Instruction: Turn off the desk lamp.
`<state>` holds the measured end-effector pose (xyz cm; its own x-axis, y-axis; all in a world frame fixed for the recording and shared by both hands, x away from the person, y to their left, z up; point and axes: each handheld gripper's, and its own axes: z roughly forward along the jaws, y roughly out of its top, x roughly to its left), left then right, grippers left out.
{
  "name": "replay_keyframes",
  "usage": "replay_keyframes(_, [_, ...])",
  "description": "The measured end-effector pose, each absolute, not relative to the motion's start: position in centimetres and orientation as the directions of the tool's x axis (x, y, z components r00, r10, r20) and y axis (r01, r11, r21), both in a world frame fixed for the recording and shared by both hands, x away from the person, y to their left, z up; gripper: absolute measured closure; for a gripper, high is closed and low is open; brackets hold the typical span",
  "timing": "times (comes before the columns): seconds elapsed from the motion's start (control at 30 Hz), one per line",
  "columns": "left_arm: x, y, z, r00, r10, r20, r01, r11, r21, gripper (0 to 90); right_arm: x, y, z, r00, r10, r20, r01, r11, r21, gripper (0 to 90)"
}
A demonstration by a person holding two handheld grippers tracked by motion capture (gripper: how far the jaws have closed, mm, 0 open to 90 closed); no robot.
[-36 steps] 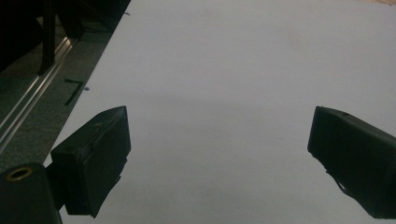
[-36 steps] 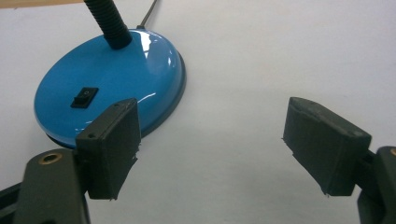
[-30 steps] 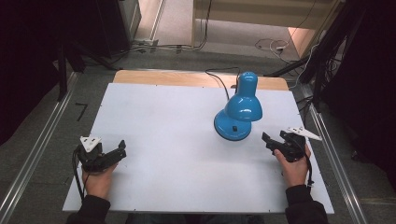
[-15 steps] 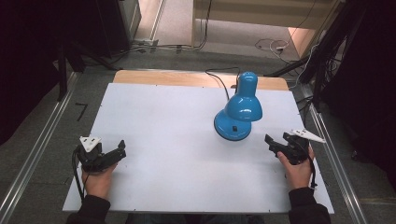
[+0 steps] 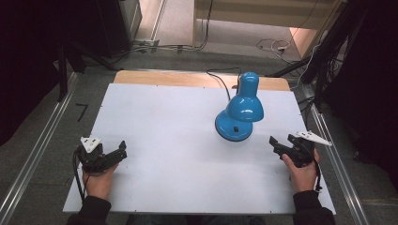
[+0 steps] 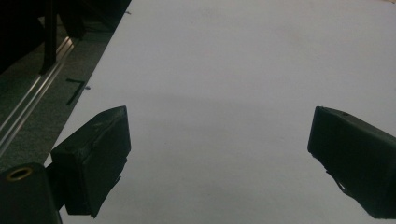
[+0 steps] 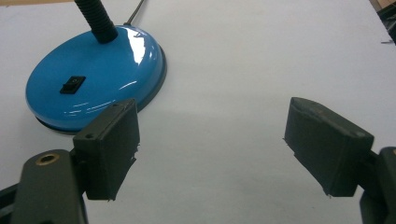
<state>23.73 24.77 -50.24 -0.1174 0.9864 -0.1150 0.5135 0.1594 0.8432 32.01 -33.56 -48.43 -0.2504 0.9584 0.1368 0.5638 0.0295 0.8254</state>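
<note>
Toward the far right part of the white desk (image 5: 164, 122) stands the blue lamp (image 5: 239, 112), upright on its round base (image 7: 93, 79), with the shade bent over that base and the cord running off the desk's far edge. A black rocker switch (image 7: 72, 84) sits on top of the base, and the black flexible neck (image 7: 95, 18) rises from its far side.

Right gripper (image 5: 281, 147): held just right of the lamp and nearer the person, pointing at the base. Its fingers (image 7: 112, 144) are spread wide and empty. The base lies ahead of the left finger in the right gripper view, close to it but apart; no contact is seen.

Left gripper (image 5: 115, 154): held well apart from the lamp, near the desk's near left corner, on the side opposite the lamp. Its fingers (image 6: 95, 158) are likewise spread wide, with bare desk surface between them. Each gripper is carried in one hand of the person.
</note>
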Motion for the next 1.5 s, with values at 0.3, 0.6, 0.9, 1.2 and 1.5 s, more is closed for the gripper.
replay_keyframes(0.3, [23.8,24.7,-50.3,-0.118,0.986,-0.116,0.513,0.16,0.843,6.6,31.5,-34.3,-48.3,-0.244,0.959,0.143,0.563,0.02,0.826,15.8])
replay_keyframes(0.6, [23.7,24.7,-50.2,-0.117,0.986,-0.116,0.514,0.16,0.843,6.6,31.2,-35.0,-48.4,-0.237,0.961,0.146,0.572,0.017,0.82,13.6])
replay_keyframes(0.9, [23.8,24.7,-50.3,-0.114,0.987,-0.116,0.512,0.159,0.844,6.6,30.9,-35.8,-48.6,-0.22,0.965,0.145,0.578,0.009,0.816,13.6])
replay_keyframes(1.2, [23.8,24.7,-50.3,-0.114,0.987,-0.116,0.512,0.158,0.844,6.6,30.5,-36.3,-48.6,-0.213,0.965,0.153,0.584,0.0,0.812,13.6])
replay_keyframes(1.5, [23.8,24.7,-50.2,-0.11,0.987,-0.113,0.515,0.154,0.843,6.6,29.9,-36.7,-48.6,-0.218,0.963,0.157,0.583,0.0,0.812,13.6])
